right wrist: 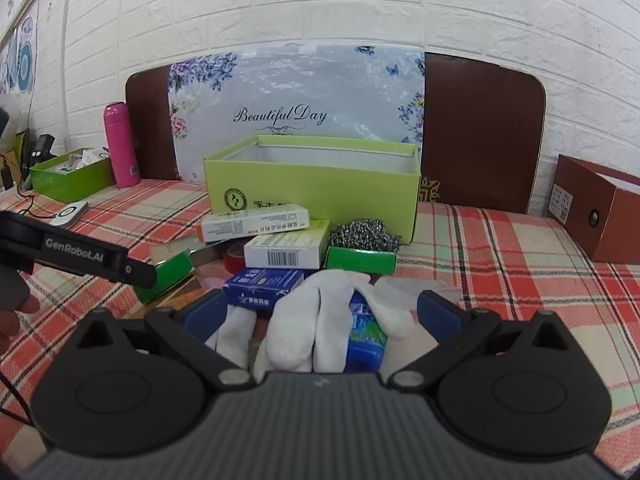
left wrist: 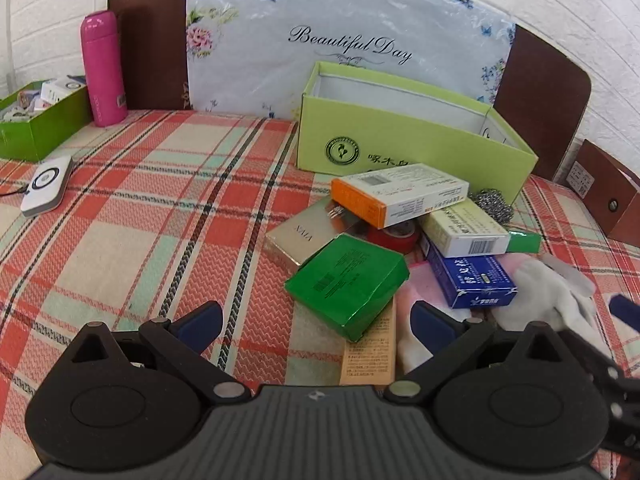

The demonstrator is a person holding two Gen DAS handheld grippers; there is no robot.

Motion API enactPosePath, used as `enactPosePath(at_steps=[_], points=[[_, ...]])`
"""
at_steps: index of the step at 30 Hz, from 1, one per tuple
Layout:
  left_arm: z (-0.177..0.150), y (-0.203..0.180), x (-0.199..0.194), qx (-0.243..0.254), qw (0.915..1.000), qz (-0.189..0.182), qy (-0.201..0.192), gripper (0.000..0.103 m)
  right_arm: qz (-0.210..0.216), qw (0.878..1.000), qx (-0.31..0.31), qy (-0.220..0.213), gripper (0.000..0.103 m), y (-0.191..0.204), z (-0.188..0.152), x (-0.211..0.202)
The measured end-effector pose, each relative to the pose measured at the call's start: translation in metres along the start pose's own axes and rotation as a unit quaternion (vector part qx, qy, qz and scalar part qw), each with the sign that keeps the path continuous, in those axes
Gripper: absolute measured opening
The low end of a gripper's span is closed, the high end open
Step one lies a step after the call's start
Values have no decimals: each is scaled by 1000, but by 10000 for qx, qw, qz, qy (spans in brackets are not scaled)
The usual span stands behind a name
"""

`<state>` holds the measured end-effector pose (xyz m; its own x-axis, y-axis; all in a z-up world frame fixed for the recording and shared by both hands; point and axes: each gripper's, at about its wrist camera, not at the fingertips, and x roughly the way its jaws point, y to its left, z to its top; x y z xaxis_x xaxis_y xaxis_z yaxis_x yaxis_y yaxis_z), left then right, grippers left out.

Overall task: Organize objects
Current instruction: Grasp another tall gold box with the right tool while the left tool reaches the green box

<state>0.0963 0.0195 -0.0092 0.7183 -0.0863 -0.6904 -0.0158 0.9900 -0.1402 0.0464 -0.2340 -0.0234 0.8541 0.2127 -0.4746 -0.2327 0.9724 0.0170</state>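
Note:
A pile of small boxes lies in front of an open light-green box point(left wrist: 400, 136) point(right wrist: 316, 188). It holds a dark green box point(left wrist: 348, 282), a gold box point(left wrist: 304, 232), an orange-ended white box point(left wrist: 396, 192), a blue box point(left wrist: 472, 280) point(right wrist: 262, 286), red tape point(left wrist: 394, 238), a steel scourer point(right wrist: 362, 234) and a white glove point(right wrist: 304, 324). My left gripper point(left wrist: 316, 326) is open, its jaws either side of the dark green box's near corner. My right gripper point(right wrist: 320, 314) is open, its jaws either side of the white glove.
A pink bottle point(left wrist: 102, 68) and a green tray of small items point(left wrist: 40, 120) stand at the back left. A white device point(left wrist: 46, 184) lies on the plaid cloth point(left wrist: 140, 216). A brown box point(right wrist: 600, 208) stands at the right. A board leans on the wall behind.

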Motion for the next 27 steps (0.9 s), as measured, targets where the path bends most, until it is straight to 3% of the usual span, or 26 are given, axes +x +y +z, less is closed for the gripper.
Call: enactPosePath(at_steps=[4, 8, 11, 12, 13, 16, 20, 27], points=[[9, -1, 14, -313, 9993, -141, 169, 103, -16, 9999, 94, 50, 103, -2, -6, -5], [25, -2, 31, -957, 9949, -205, 259, 103, -44, 9999, 118, -44, 103, -4, -4, -10], [30, -2, 50, -1207, 9916, -56, 469, 102, -31, 9998, 120, -147, 103, -4, 0, -14], [29, -1, 56, -1191, 9914, -13, 550, 101, 3, 9998, 105, -166, 103, -4, 1, -15], [26, 1, 60, -1152, 9914, -55, 615, 93, 44, 9998, 79, -186, 103, -2, 3, -15], [15, 8, 49, -888, 9949, -154, 457, 86, 236, 9994, -32, -261, 103, 4, 10, -12], [1, 26, 32, -992, 9937, -179, 480, 86, 540, 9977, -312, -276, 103, 21, 26, 6], [-9, 48, 11, -1026, 9938, -181, 390, 88, 1051, 9936, -333, 250, 93, 51, 35, 40]])
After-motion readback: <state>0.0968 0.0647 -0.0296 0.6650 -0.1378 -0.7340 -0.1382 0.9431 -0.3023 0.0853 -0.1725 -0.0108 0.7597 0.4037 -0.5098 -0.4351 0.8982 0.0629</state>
